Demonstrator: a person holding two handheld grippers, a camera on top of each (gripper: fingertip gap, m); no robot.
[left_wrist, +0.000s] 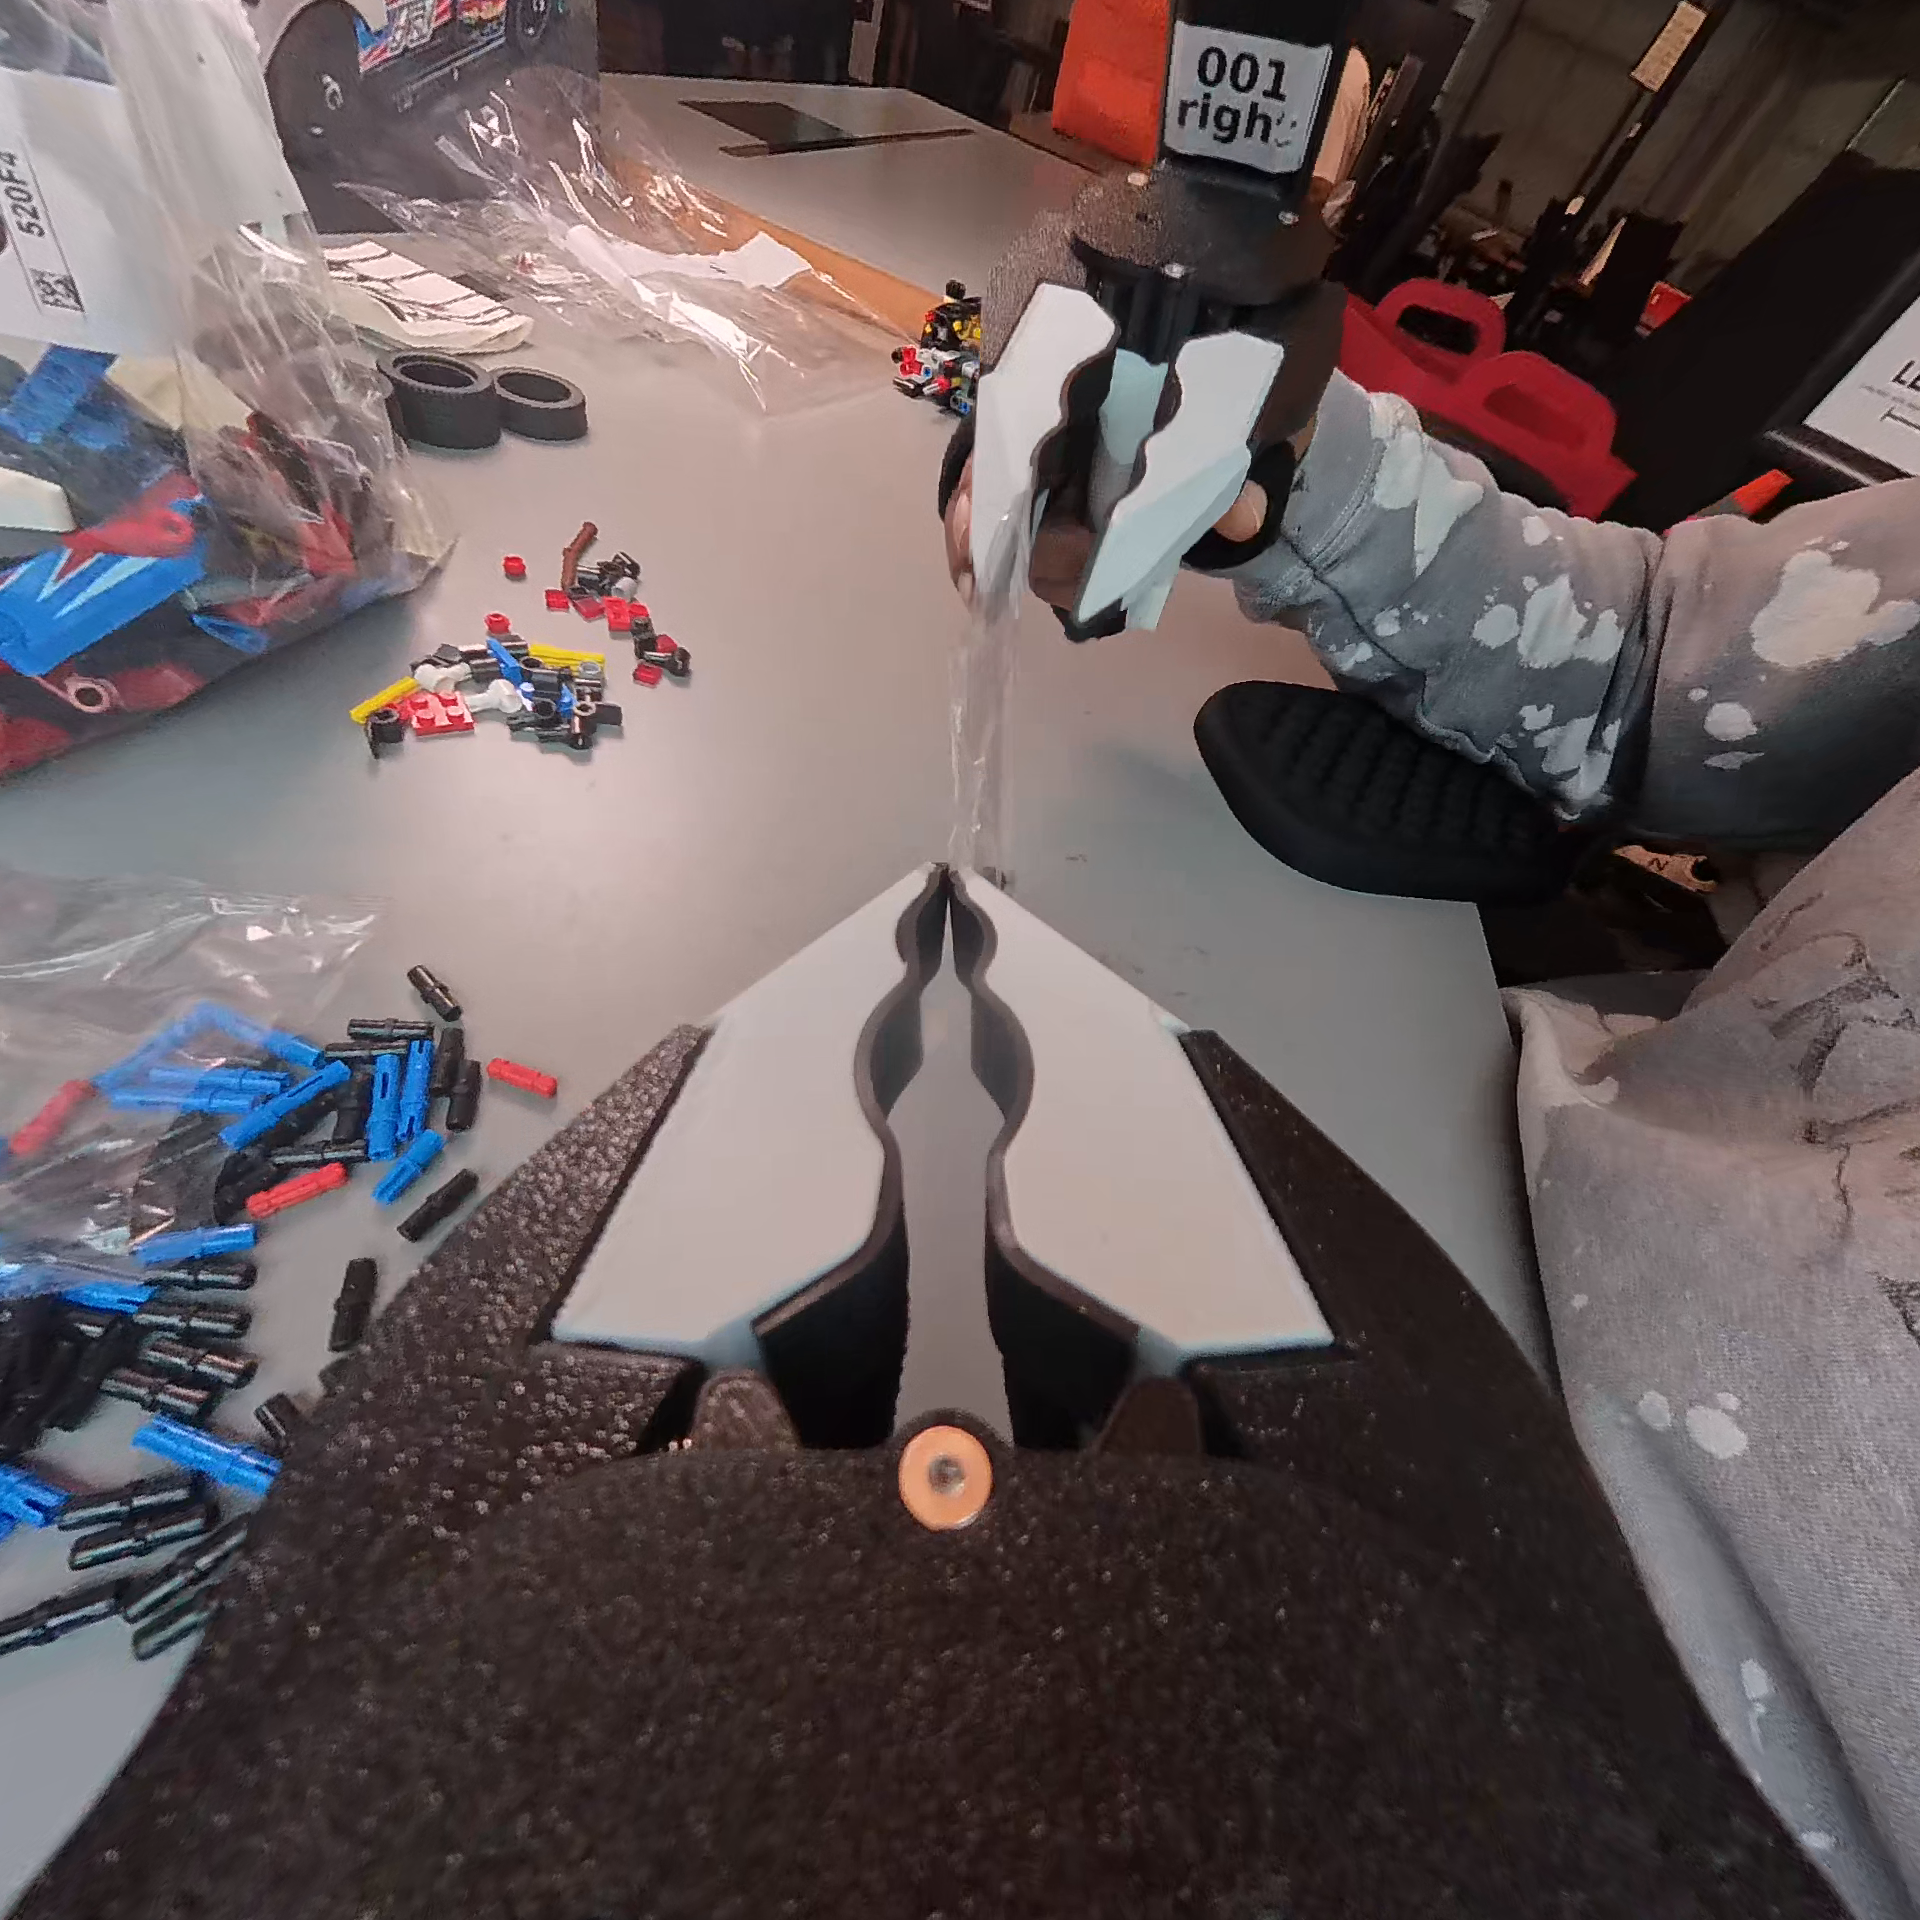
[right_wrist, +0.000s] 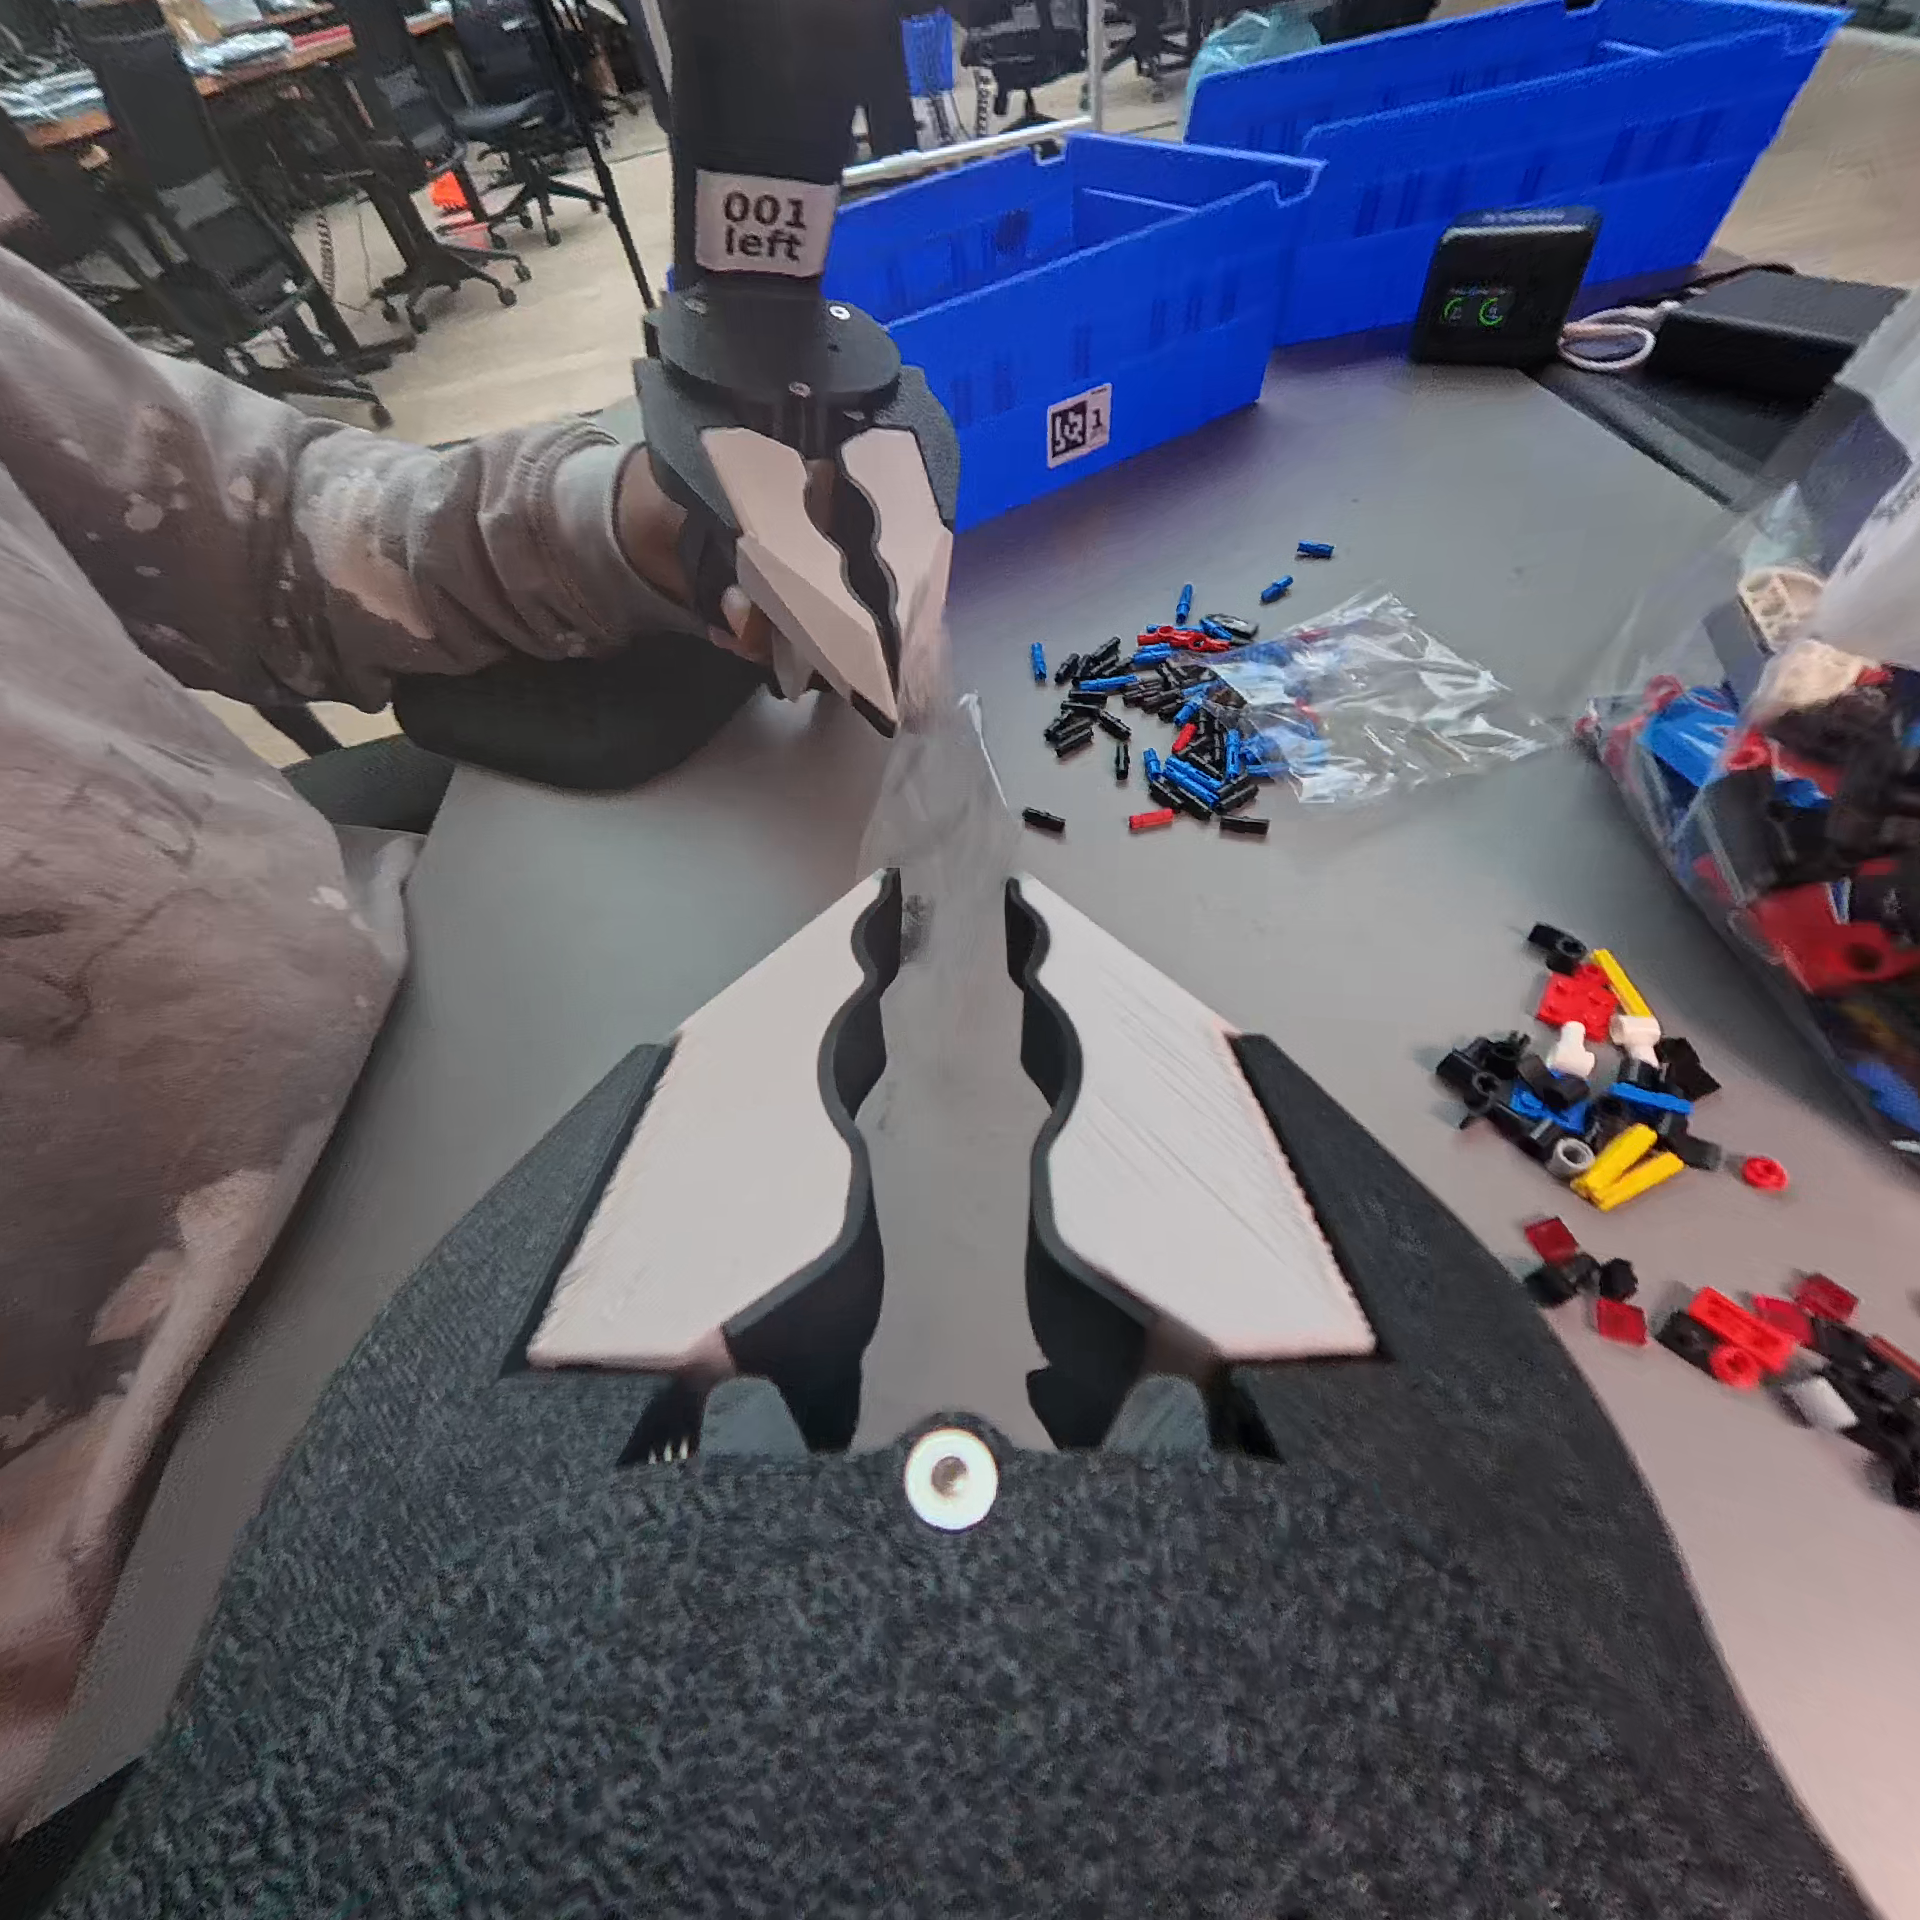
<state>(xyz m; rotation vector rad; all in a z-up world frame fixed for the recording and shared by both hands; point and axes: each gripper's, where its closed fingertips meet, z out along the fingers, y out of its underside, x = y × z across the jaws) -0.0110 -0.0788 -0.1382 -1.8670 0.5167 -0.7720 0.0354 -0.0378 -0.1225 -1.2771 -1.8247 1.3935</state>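
A small empty clear plastic bag (left_wrist: 982, 727) hangs stretched in the air between my two grippers, above the grey table (left_wrist: 779, 582). My left gripper (left_wrist: 948, 878) is shut, with its tips pinching one end of the bag. It also shows in the right wrist view (right_wrist: 894, 712), closed on the plastic. My right gripper (right_wrist: 954, 888) has its jaws apart. The other end of the bag (right_wrist: 940, 821) lies loosely between them. In the left wrist view my right gripper (left_wrist: 1049, 608) shows the same gap, with the plastic against one finger.
Black, blue and red pins (left_wrist: 343, 1122) spill from an open clear bag. A pile of small bricks (left_wrist: 520, 675), a large full bag of parts (left_wrist: 125, 582), two tyres (left_wrist: 488, 400) and a small assembly (left_wrist: 940, 348) lie beyond. Blue bins (right_wrist: 1091, 301) stand at the table's far side. Left tips to right tips: about 7 centimeters.
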